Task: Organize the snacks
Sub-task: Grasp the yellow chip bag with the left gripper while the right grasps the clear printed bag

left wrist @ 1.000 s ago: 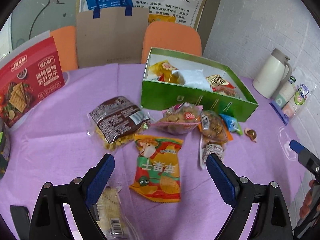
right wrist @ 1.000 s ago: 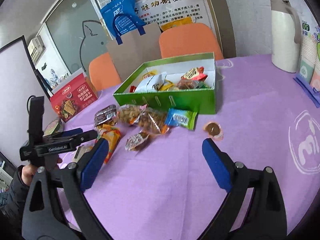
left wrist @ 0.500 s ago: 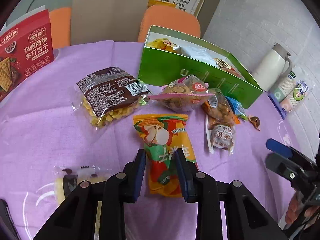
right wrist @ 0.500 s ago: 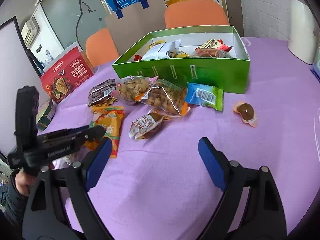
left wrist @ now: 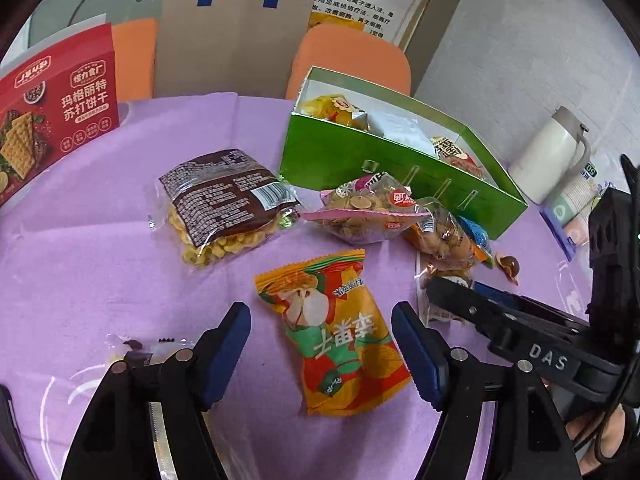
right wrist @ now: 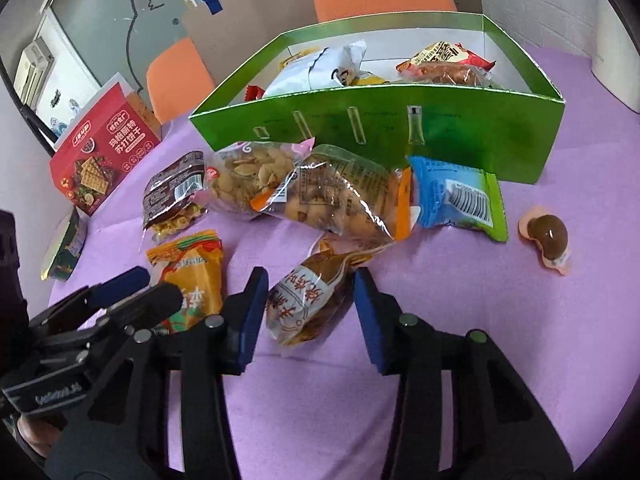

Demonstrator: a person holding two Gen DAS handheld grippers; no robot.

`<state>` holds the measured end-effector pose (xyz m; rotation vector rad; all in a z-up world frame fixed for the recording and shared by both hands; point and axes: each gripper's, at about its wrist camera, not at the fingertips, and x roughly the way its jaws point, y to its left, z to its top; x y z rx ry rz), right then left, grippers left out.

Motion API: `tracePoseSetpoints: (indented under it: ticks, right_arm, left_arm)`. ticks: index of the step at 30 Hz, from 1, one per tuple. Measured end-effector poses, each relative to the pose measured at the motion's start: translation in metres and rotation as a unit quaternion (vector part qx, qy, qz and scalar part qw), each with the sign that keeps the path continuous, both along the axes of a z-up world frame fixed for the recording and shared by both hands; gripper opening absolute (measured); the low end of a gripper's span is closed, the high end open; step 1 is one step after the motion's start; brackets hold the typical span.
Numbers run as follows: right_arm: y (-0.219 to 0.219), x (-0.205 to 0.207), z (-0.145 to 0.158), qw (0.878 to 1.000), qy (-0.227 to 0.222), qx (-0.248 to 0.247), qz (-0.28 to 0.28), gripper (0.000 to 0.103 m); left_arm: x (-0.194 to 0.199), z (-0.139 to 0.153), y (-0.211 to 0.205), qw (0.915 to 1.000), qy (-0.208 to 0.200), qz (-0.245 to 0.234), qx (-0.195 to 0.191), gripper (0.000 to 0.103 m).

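My left gripper (left wrist: 322,346) is open, low over the purple tablecloth, and its blue pads flank an orange fruit-chip packet (left wrist: 336,332) lying flat. My right gripper (right wrist: 312,308) is open only narrowly, with its pads close against both sides of a small brown-and-clear snack packet (right wrist: 316,296) that rests on the cloth. The green box (right wrist: 440,132) behind it holds several packets. In front of the box lie a pink seed bag (right wrist: 248,176), a clear nut bag (right wrist: 340,196) and a blue-green packet (right wrist: 456,196).
A brown packet of yellow puffs (left wrist: 224,200) lies left of the pile and a jelly cup (right wrist: 548,240) lies right of it. A red cracker box (left wrist: 52,120) stands far left, a thermos (left wrist: 552,156) far right. Orange chairs and a paper bag stand behind.
Both grippers moved forward and down toward the snacks. The left gripper narrowed half a second ago and is wide again. The right gripper's gap narrowed around the small brown packet.
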<state>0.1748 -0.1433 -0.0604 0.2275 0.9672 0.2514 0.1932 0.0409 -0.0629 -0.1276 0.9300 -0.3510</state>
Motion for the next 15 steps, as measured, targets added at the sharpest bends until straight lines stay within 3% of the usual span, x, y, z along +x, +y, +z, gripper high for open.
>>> tracePoseSetpoints:
  ticks: [8, 10, 11, 15]
  right_arm:
    - [-0.015, -0.019, 0.002, 1.000, -0.005, -0.002, 0.018, 0.044]
    - [-0.012, -0.021, 0.001, 1.000, -0.011, -0.010, 0.027, 0.046]
    - [-0.011, -0.022, 0.002, 0.999, -0.016, -0.014, 0.030, 0.043]
    - [-0.013, -0.033, 0.008, 0.999, -0.021, -0.004, 0.031, 0.041]
  left_arm:
    - [0.009, -0.014, -0.022, 0.9986, 0.000, -0.008, 0.052, 0.074]
    - [0.006, -0.014, -0.028, 0.9979, -0.005, -0.011, 0.063, 0.062]
    - [0.005, -0.013, -0.029, 0.9975, -0.005, -0.015, 0.069, 0.049]
    - [-0.006, -0.005, -0.030, 0.9973, -0.006, -0.025, 0.068, 0.044]
